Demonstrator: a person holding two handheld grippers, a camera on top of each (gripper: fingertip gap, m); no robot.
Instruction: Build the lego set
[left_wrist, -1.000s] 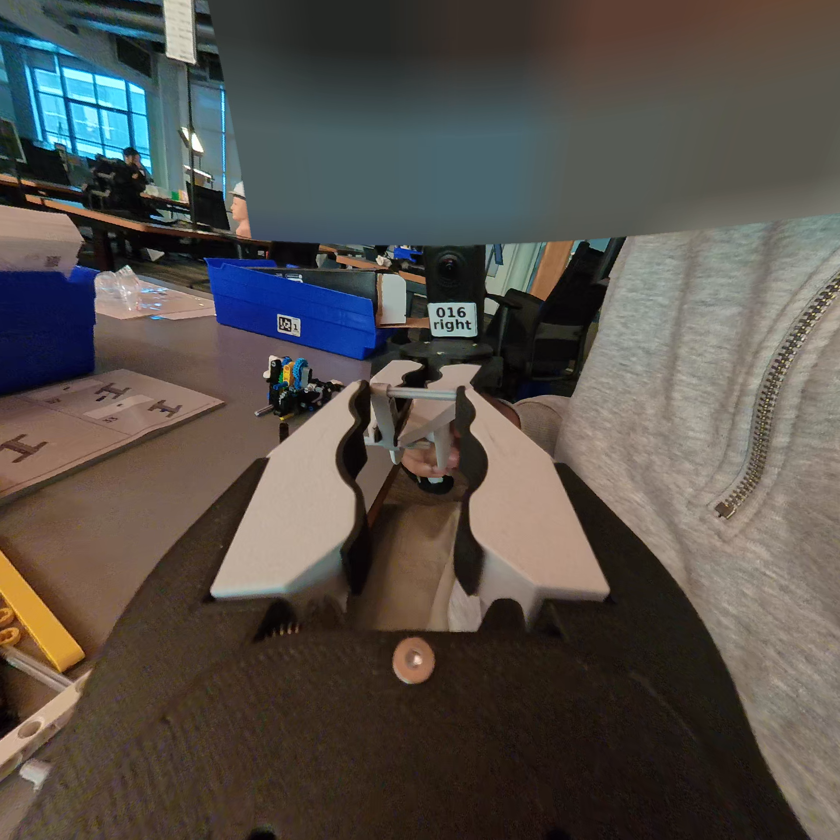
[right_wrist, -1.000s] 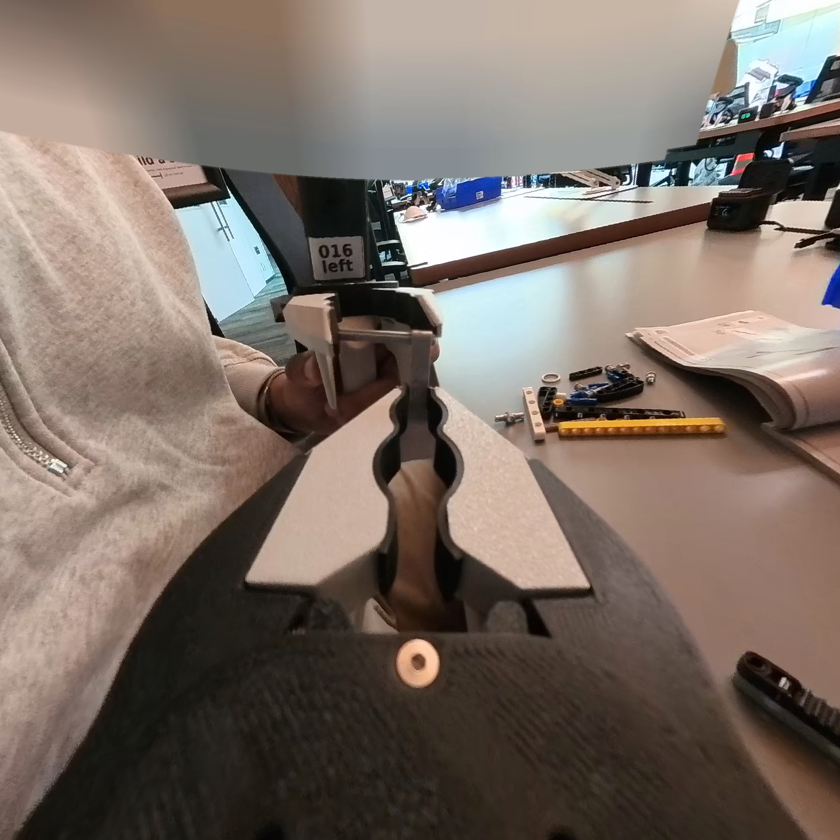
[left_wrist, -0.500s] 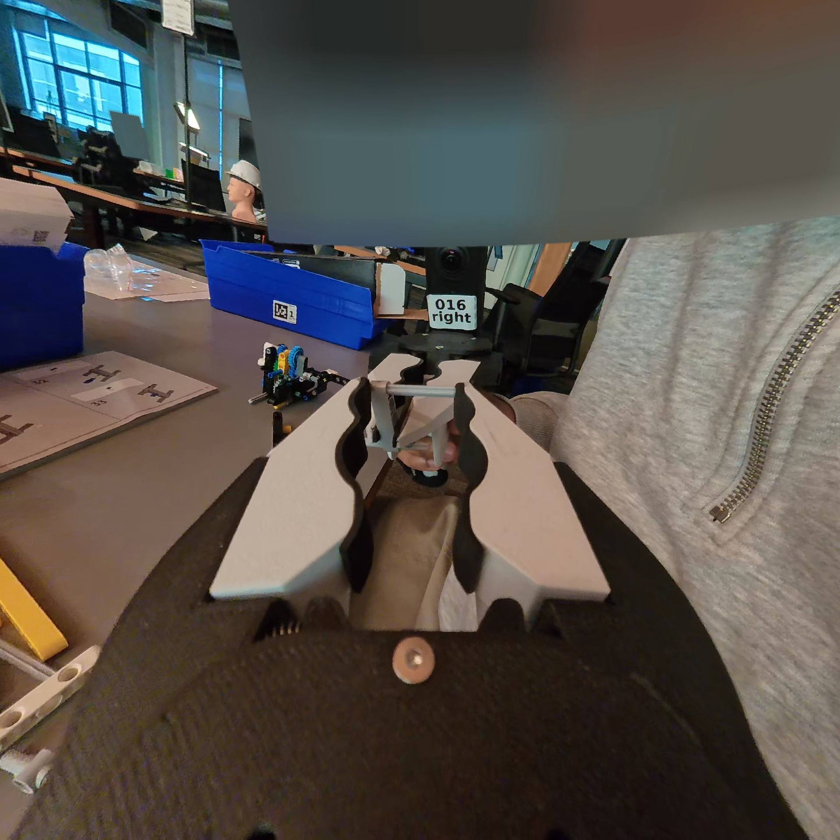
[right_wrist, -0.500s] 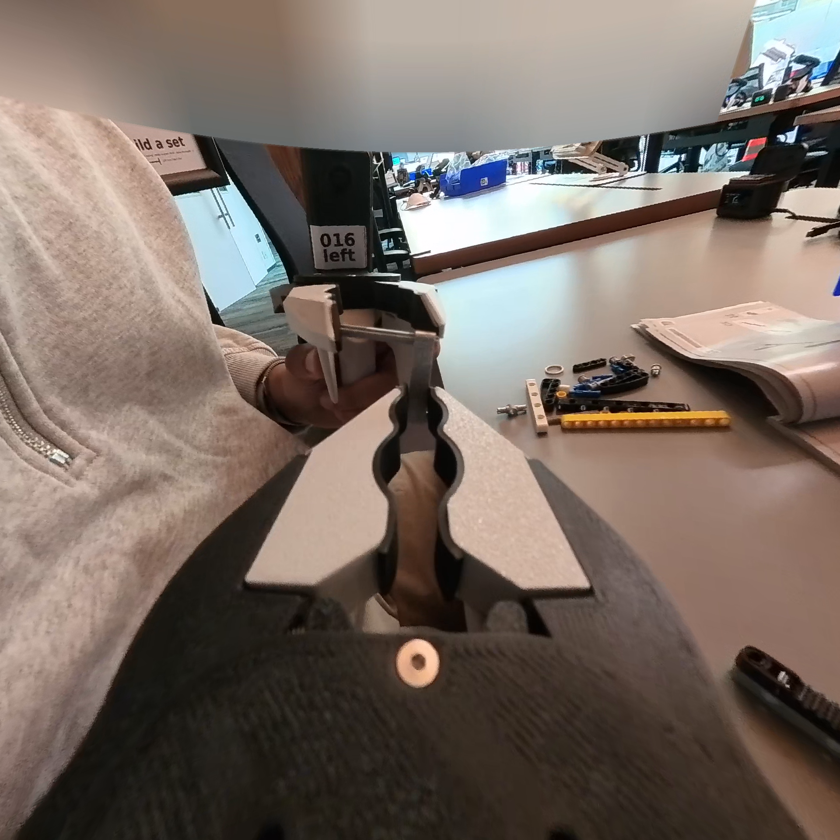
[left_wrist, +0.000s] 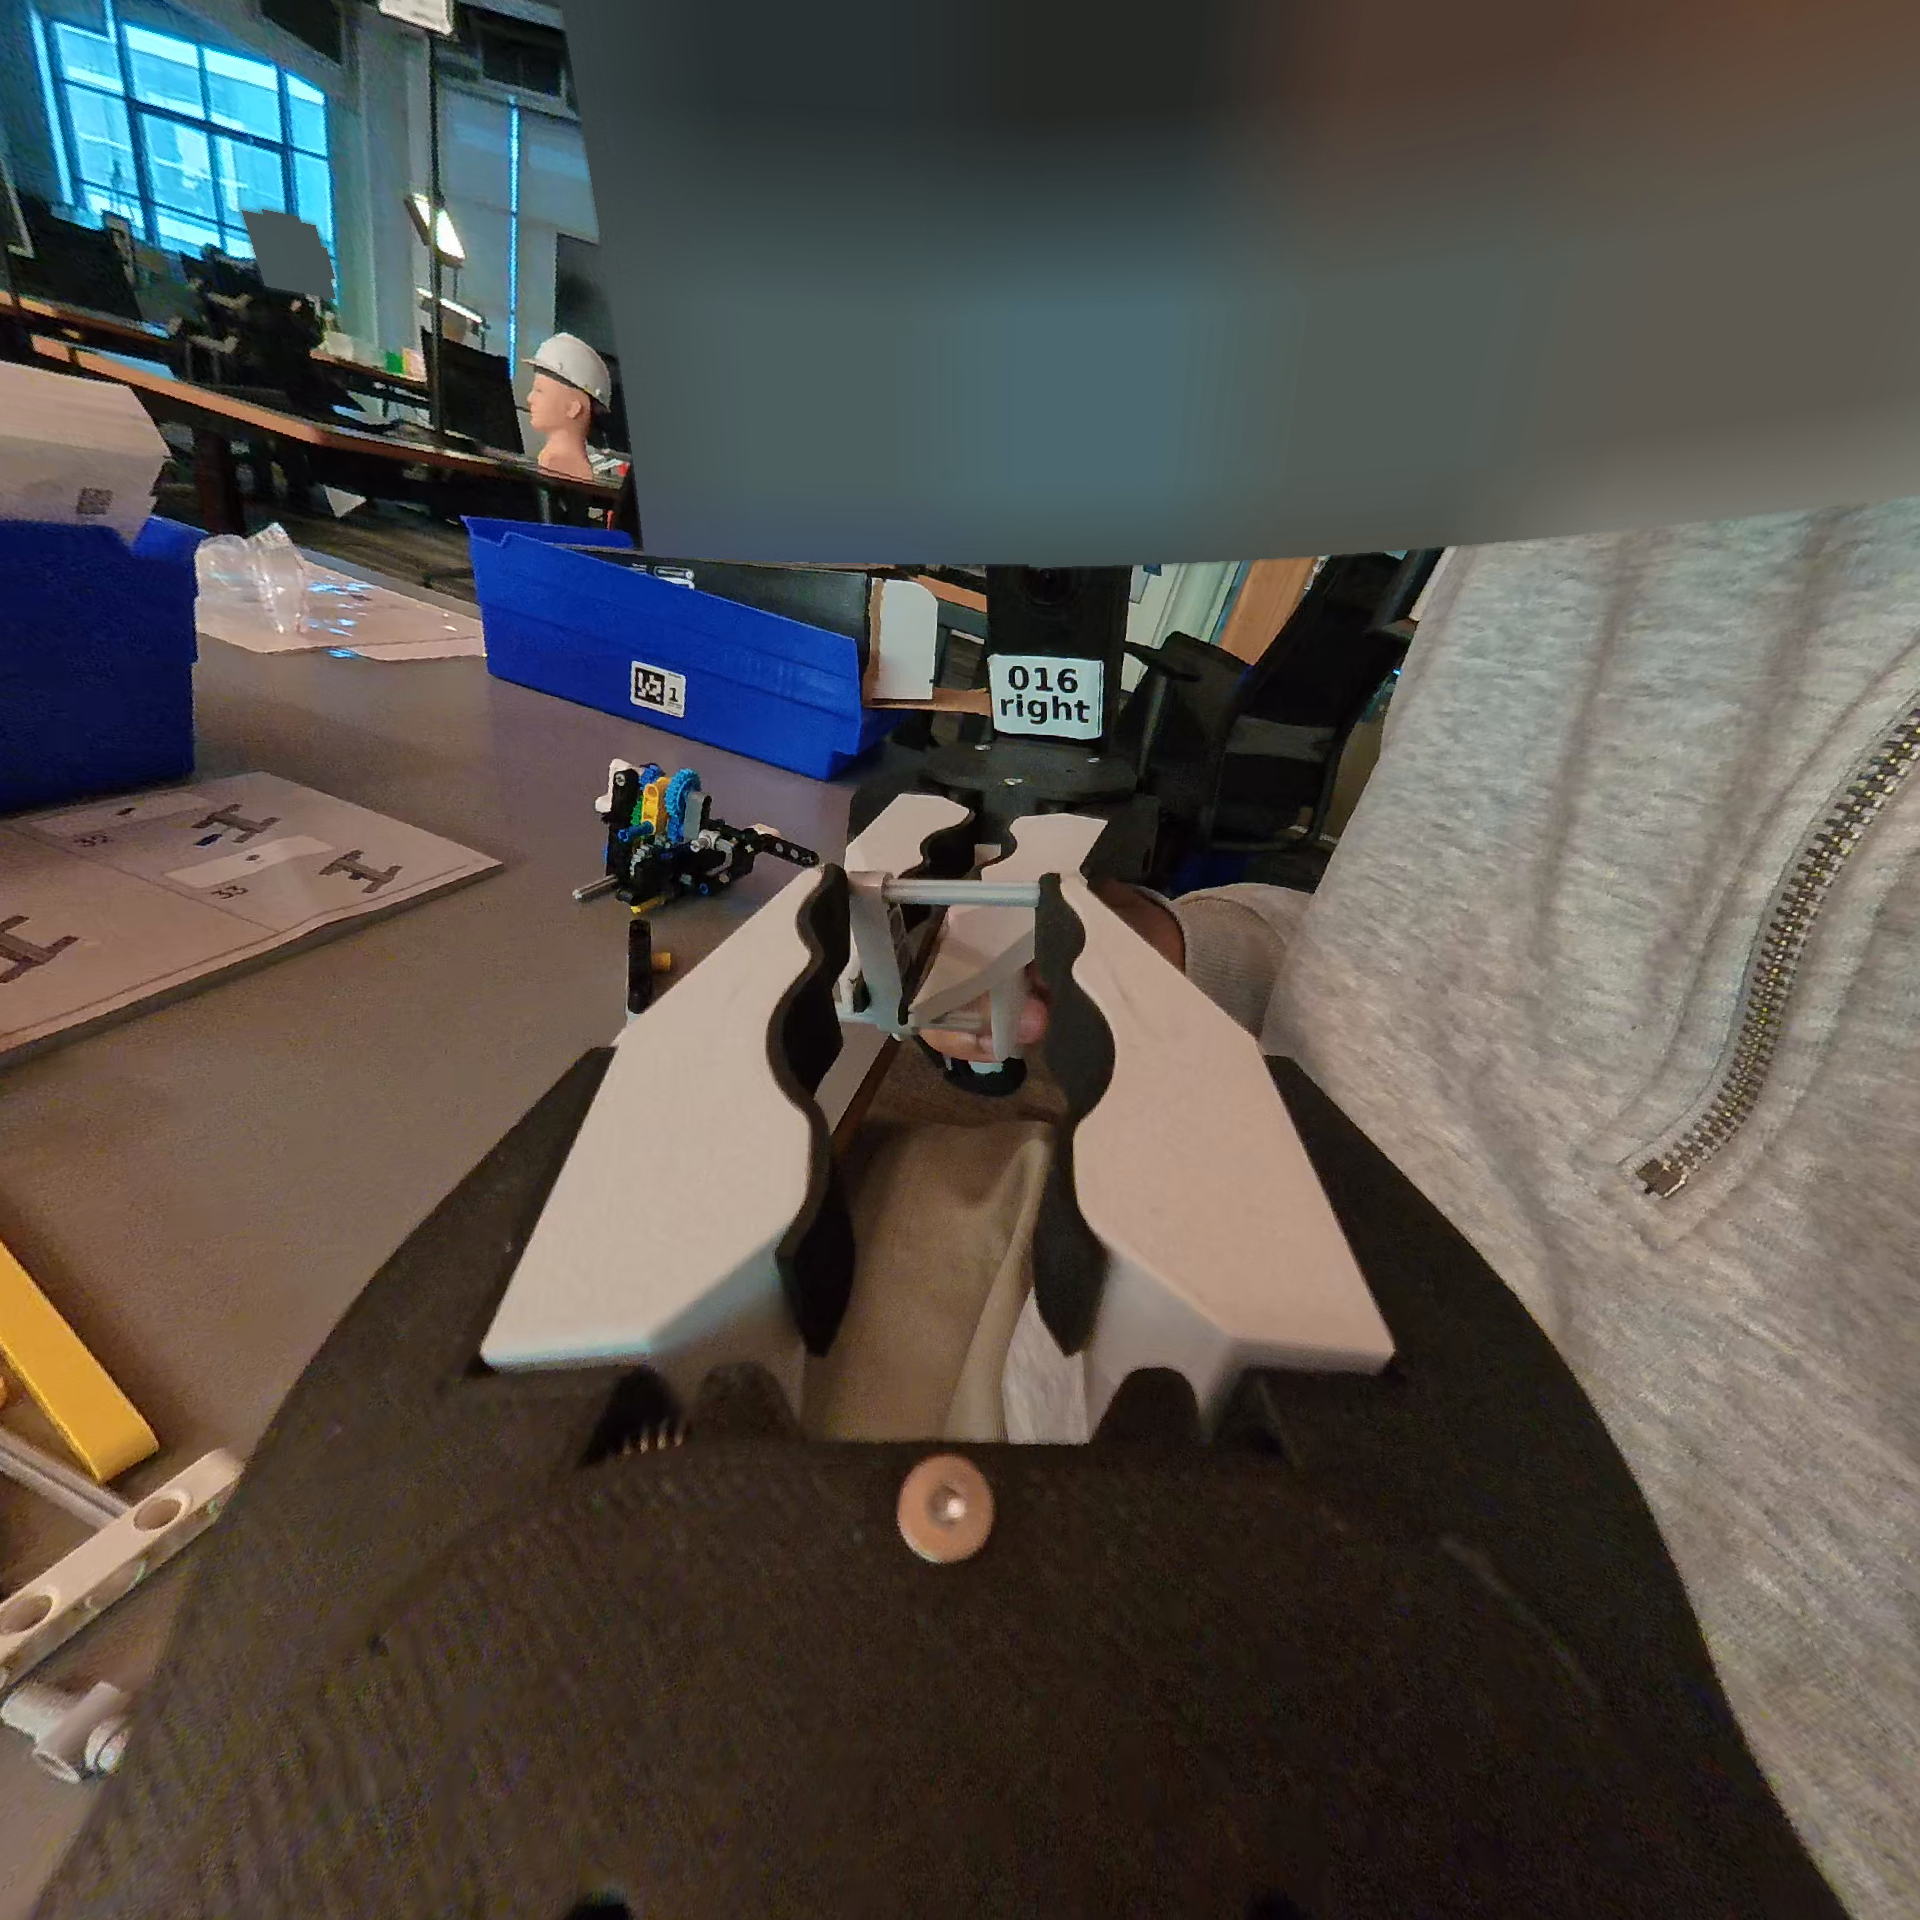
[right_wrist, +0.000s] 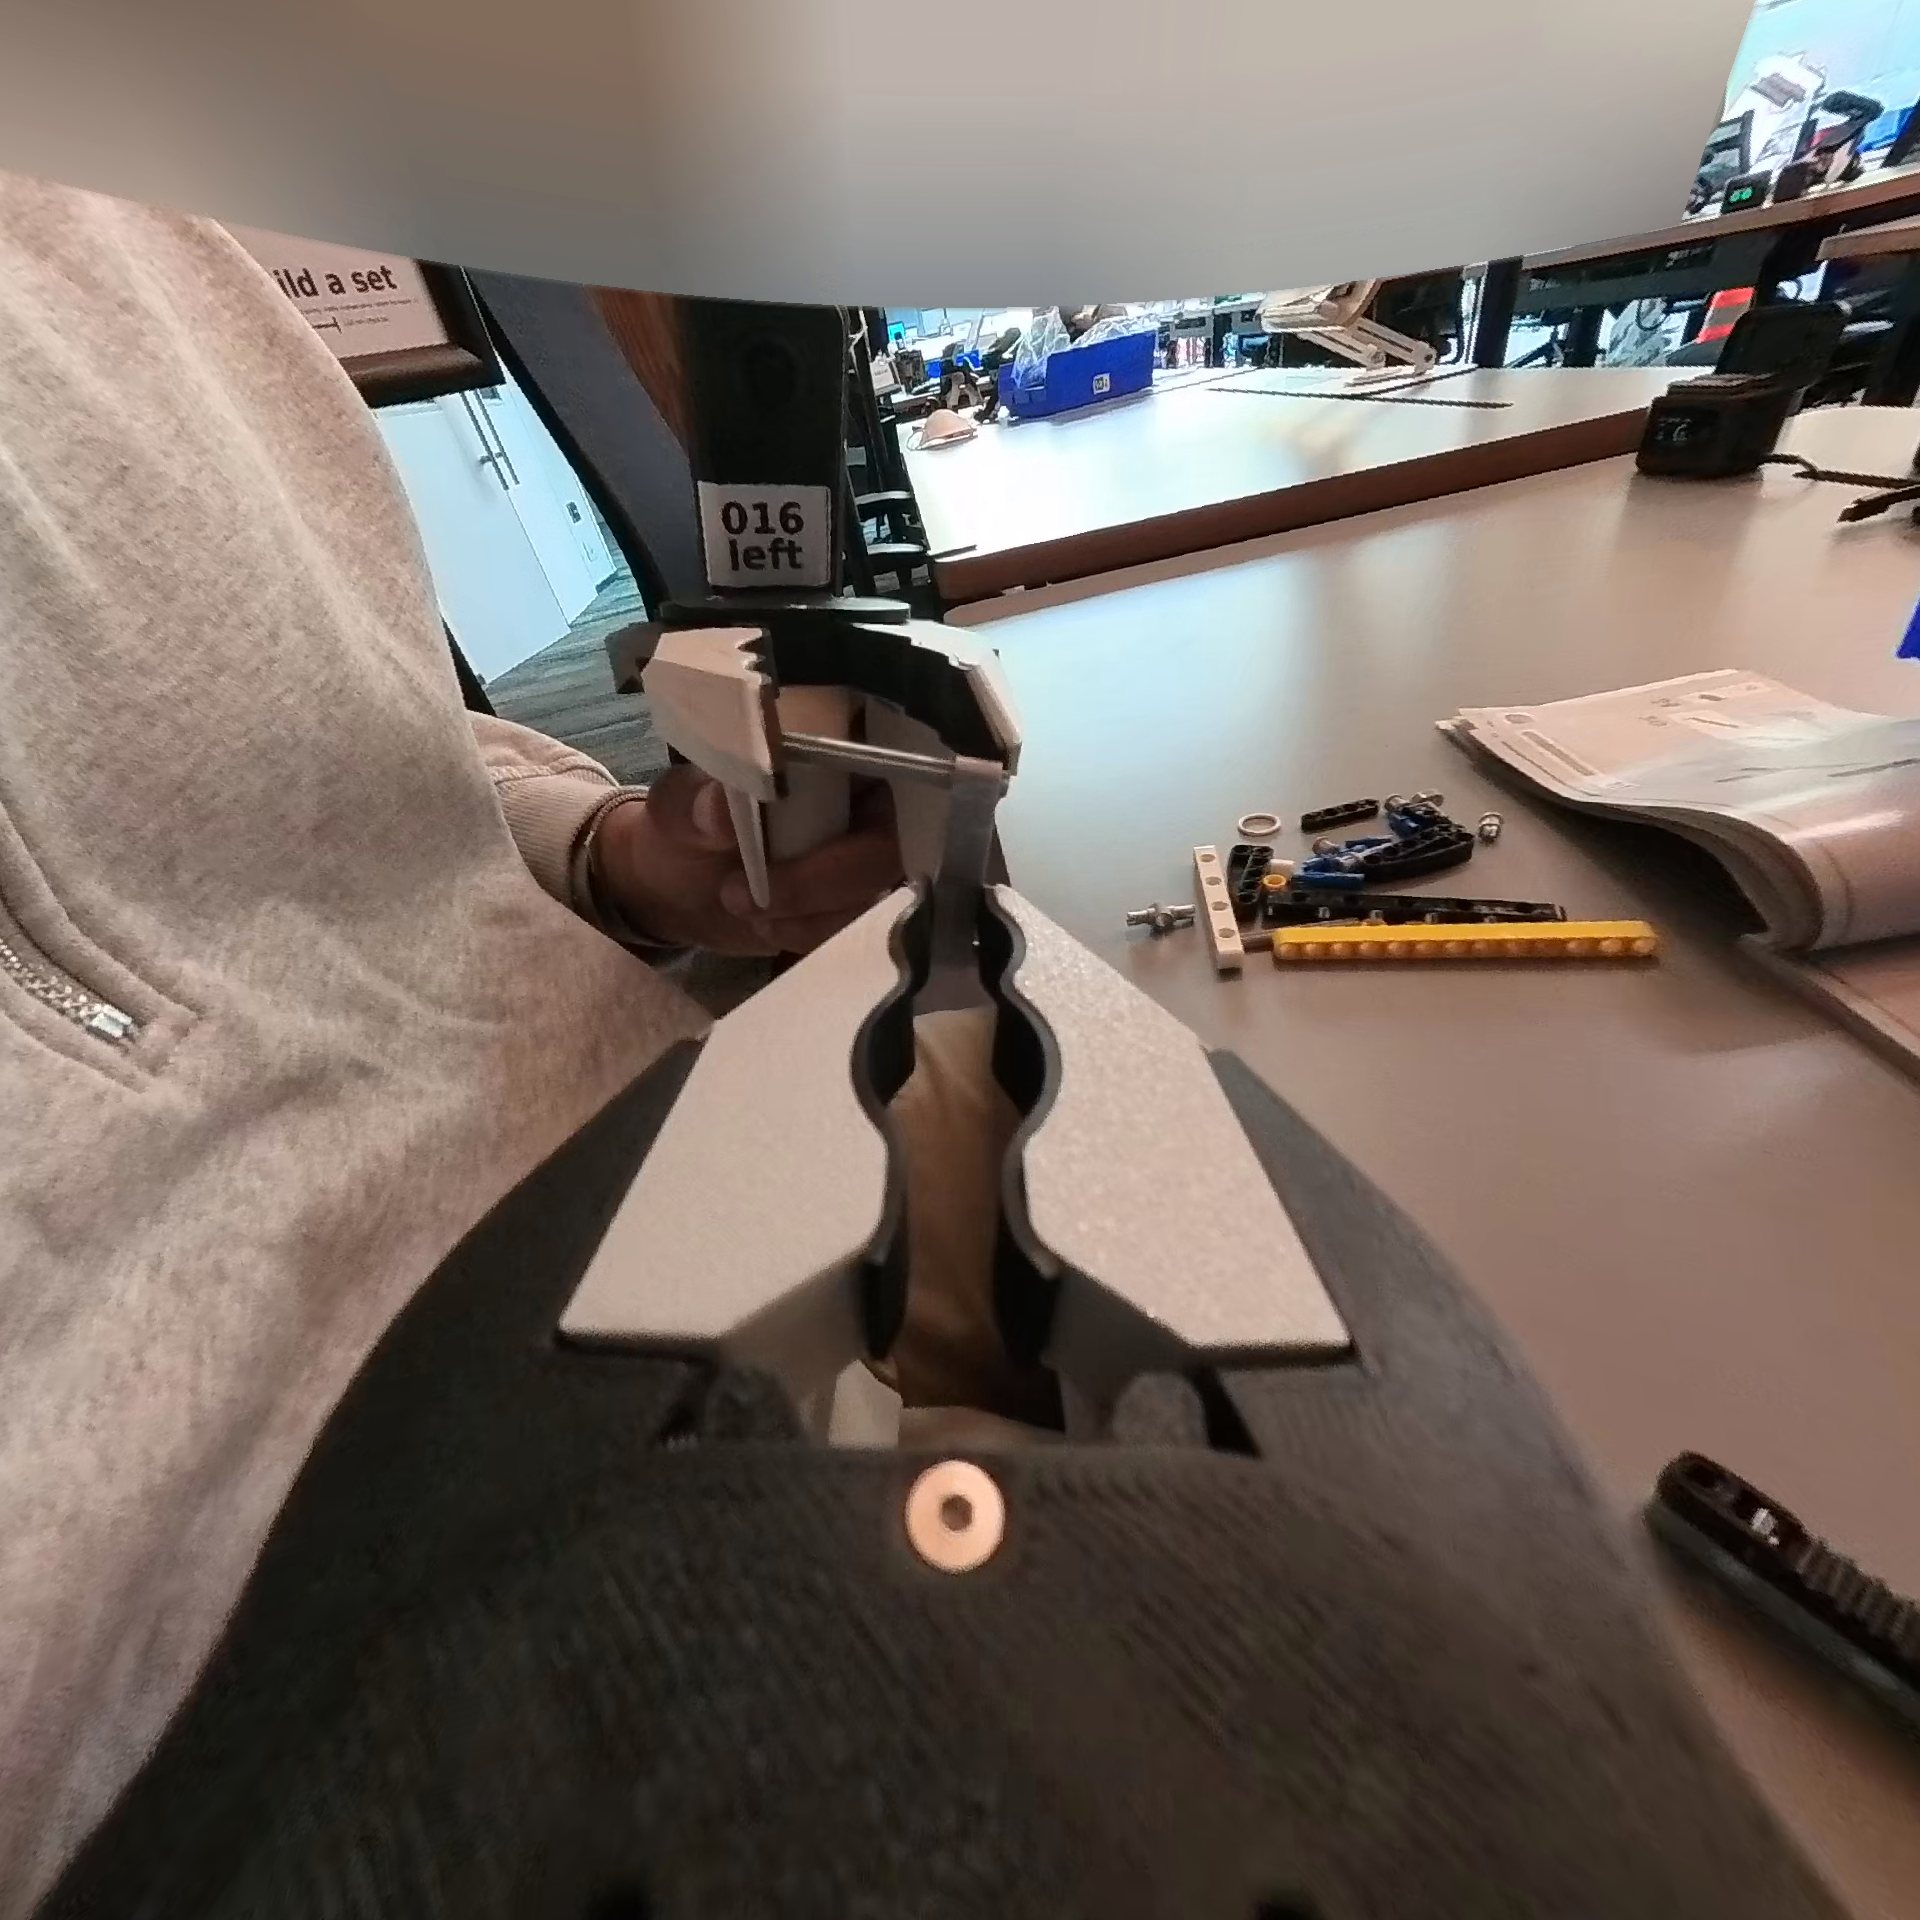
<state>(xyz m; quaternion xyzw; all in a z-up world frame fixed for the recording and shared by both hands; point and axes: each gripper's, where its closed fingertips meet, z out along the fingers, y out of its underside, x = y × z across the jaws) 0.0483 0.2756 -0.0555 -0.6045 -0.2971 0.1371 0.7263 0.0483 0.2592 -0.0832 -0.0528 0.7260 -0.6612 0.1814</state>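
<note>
My left gripper (left_wrist: 940, 894) holds a grey axle (left_wrist: 961, 891) lengthwise between its fingertips, above the person's lap at the table edge. Two pale grey beams hang from the axle's ends. My right gripper (right_wrist: 951, 909) faces the left one and is shut on the tip of one hanging grey beam (right_wrist: 966, 831). In the right wrist view the left gripper (right_wrist: 831, 717) shows the axle (right_wrist: 862, 761) across its jaws, with the other beam (right_wrist: 753, 842) hanging free. The right gripper (left_wrist: 977, 836) shows just behind the axle in the left wrist view. A partly built model (left_wrist: 675, 842) stands on the table.
An open instruction booklet (left_wrist: 208, 883) lies on the grey table, also in the right wrist view (right_wrist: 1683, 790). Loose parts (right_wrist: 1382, 873) and a yellow beam (right_wrist: 1465, 943) lie beside it. A black beam (right_wrist: 1787, 1569) lies close by. Blue bins (left_wrist: 675, 644) stand at the back. My two grippers' fingertips are within a few centimetres of each other.
Both grippers keep their hold on the axle piece. The left gripper has risen slightly in the right wrist view and the axle now tilts a little.
</note>
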